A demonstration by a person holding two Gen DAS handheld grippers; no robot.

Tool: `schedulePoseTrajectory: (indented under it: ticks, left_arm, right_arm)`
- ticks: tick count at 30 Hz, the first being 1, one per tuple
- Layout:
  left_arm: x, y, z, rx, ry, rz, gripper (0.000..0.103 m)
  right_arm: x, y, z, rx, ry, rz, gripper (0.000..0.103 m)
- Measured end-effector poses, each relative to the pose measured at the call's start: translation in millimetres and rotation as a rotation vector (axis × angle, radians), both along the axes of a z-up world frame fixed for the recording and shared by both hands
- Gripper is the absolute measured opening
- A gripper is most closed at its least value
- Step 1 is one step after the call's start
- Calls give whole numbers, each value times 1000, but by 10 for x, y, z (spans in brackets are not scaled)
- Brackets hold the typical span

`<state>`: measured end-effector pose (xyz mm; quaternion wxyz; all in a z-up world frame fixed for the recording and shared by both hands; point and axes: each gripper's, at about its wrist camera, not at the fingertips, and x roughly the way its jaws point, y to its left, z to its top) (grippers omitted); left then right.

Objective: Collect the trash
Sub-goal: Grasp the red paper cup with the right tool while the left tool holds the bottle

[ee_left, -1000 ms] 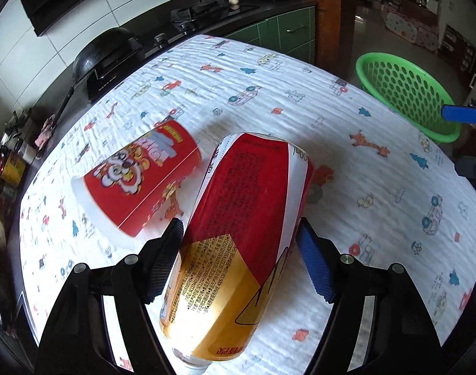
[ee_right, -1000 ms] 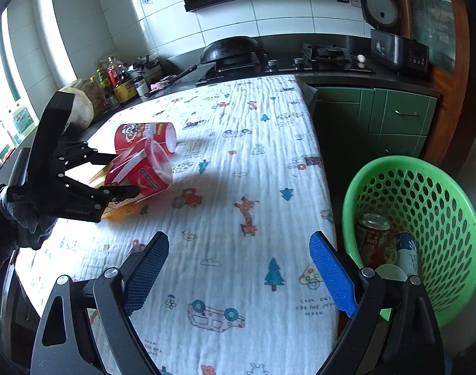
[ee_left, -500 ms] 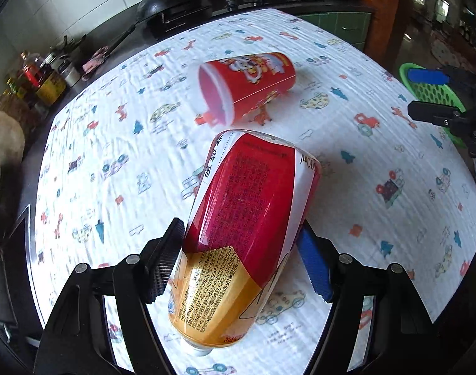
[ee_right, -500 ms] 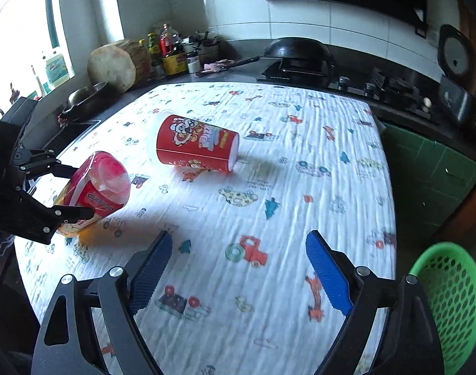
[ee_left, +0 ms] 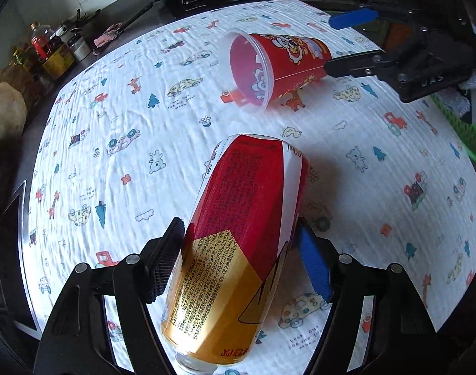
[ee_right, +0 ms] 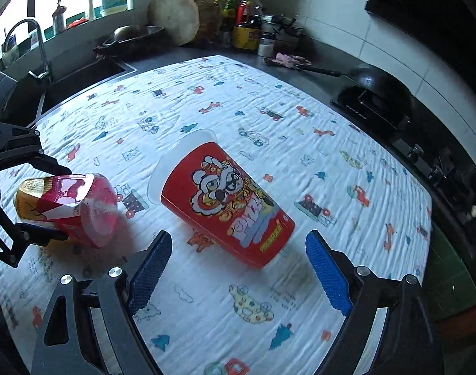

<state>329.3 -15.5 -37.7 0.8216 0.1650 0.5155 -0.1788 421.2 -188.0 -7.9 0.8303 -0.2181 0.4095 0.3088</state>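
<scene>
The left hand-held gripper pinches a red-and-gold can above the table; the right hand-held gripper, jaws spread, flanks a red cup lying mid-table.

Printed tablecloth spread over table; wok, sauce bottles, round chopping block, faucet seen on the counter behind.

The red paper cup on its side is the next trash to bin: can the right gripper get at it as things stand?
Probably yes: the right gripper is open, the red paper cup lies just ahead of it, with nothing between.
</scene>
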Motion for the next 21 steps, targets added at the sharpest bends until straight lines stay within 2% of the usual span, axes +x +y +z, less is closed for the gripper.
schedulePoseTrajectory:
  ticks: [5, 8, 16, 21]
  left_arm:
    - [11, 11, 7, -14, 1, -6, 71]
    - [15, 22, 15, -24, 2, -9, 71]
    - [64, 26, 9, -42, 15, -21, 72]
    - [90, 43, 13, -59, 28, -17, 72]
  right_arm:
    - [182, 260, -224, -107, 0, 104, 85]
    - [268, 365, -328, -153, -19, 126, 87]
    - [452, 417, -424, -154, -15, 113, 87]
    - [485, 536, -499, -199, -39, 128, 87]
